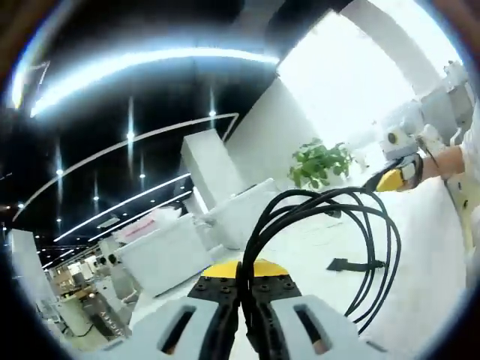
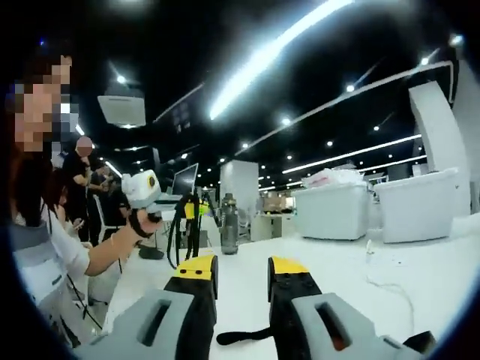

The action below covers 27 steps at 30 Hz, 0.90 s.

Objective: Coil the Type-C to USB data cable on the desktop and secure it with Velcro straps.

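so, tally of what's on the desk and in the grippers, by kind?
Black cable coil: 1, clamped in the left gripper
Black Velcro strap: 1
White storage bins: 2
Dark bottle: 1
Grippers, counting the right gripper: 2
Total: 7

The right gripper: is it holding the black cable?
No, the right gripper stands open and empty; the cable is clamped in the left gripper.

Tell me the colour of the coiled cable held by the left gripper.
Black; the cable shows best in the left gripper view.
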Each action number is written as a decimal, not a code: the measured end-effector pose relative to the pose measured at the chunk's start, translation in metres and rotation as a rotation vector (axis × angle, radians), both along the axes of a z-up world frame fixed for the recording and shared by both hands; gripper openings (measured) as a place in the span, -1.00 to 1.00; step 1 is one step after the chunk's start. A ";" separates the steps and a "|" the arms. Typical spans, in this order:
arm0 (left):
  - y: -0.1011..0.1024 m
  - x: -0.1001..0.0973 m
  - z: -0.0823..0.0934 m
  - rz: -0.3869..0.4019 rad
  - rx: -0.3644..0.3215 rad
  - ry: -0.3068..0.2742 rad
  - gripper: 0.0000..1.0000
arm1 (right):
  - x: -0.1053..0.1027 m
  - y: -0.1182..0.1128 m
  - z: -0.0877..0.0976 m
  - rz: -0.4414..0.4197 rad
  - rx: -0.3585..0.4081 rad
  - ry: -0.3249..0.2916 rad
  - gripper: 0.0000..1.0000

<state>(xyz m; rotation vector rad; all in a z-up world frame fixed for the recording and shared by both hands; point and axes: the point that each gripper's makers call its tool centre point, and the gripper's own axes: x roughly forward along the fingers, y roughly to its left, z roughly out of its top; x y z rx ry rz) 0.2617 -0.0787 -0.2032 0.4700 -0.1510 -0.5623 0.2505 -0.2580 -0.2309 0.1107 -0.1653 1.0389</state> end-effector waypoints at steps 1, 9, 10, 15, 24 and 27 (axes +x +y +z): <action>-0.013 -0.003 -0.005 -0.031 0.010 0.024 -0.92 | -0.005 0.000 0.003 -0.001 0.003 0.002 -0.41; -0.089 -0.008 -0.049 -0.187 0.177 0.147 -0.92 | -0.028 -0.002 0.014 -0.020 -0.053 0.031 -0.30; -0.096 -0.007 -0.054 -0.206 0.190 0.164 -0.92 | -0.028 0.000 0.013 -0.021 -0.073 0.037 -0.30; -0.119 0.001 -0.066 -0.257 0.199 0.237 -0.93 | -0.017 0.017 -0.004 -0.009 -0.233 0.037 -0.26; -0.130 0.019 -0.080 -0.292 0.243 0.342 -0.93 | 0.014 0.035 -0.040 -0.046 -0.471 -0.032 -0.48; -0.132 0.028 -0.086 -0.302 0.232 0.386 -0.93 | 0.022 0.036 -0.048 -0.071 -0.539 -0.082 -0.50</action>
